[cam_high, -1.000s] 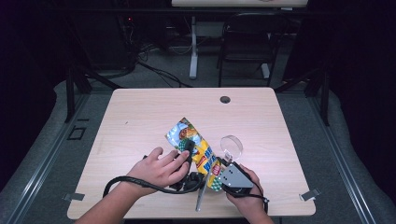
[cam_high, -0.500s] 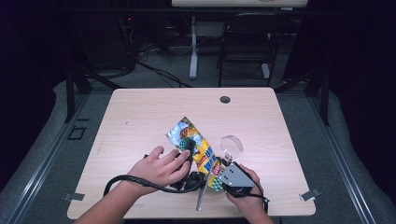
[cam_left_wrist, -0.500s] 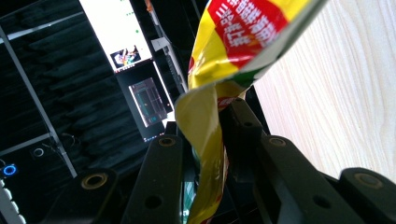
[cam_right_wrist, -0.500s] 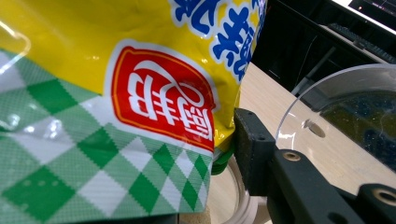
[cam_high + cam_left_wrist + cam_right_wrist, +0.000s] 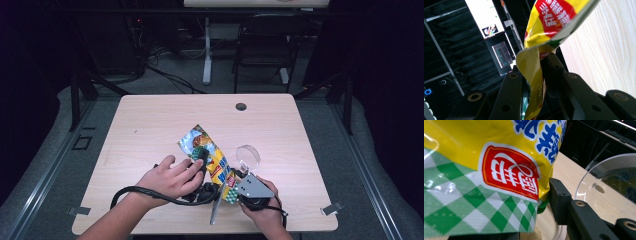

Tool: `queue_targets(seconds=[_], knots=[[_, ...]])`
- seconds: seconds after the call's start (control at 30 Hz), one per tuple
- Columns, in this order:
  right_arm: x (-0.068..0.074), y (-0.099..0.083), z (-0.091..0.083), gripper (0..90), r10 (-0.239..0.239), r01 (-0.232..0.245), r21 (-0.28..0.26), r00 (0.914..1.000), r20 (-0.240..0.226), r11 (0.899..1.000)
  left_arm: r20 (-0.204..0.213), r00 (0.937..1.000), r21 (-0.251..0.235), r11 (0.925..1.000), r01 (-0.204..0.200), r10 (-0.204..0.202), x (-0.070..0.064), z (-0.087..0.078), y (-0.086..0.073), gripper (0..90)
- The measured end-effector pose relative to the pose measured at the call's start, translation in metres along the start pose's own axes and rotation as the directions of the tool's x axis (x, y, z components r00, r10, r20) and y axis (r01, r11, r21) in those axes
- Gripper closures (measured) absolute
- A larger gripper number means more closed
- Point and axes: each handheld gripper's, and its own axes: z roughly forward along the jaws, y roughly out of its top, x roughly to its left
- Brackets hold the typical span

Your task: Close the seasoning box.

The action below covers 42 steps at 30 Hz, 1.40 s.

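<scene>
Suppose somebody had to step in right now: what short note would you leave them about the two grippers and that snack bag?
Left gripper: shut on the snack bag, pinching its crumpled yellow edge.
Right gripper: gripping the bag's green-checked corner.
The bag hangs over the table; the clear bowl sits beside it on the right.
Done: both grips set.
Left: probably tearing the bag open and emptying it into the bowl. Whether it is open yet, I cannot tell.

light wood table (image 5: 150,125) with a small dark round hole (image 5: 241,106) near the far edge. beyond it, a black chair (image 5: 265,50) and a white desk leg (image 5: 207,55) on grey floor (image 5: 385,165). lit screens (image 5: 489,22) in the dark background.
</scene>
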Motion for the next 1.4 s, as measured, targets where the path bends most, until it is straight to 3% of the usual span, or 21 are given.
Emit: queue_targets(seconds=[0.2, 0.87, 1.4], knots=[[-0.0007, -0.0001, -0.0004, 71.5, 0.015, -0.015, -0.005, 0.9999, -0.003, 1.0, -0.004, 1.0, 0.0, 1.0, -0.002, 0.002, 0.0007, 0.0, 0.0004, 77.8], [0.0004, -0.0008, 0.0013, 71.5, -0.001, 0.001, 0.003, 1.0, -0.005, 1.0, -0.013, 0.9995, 0.002, 0.9996, -0.028, 0.028, 0.0016, -0.0012, 0.0028, 79.4], [0.0009, -0.0012, 0.0017, 71.5, -0.002, 0.002, 0.002, 1.0, -0.004, 1.0, -0.008, 0.9996, 0.003, 0.9997, -0.026, 0.026, 0.0019, -0.0025, 0.004, 81.3]])
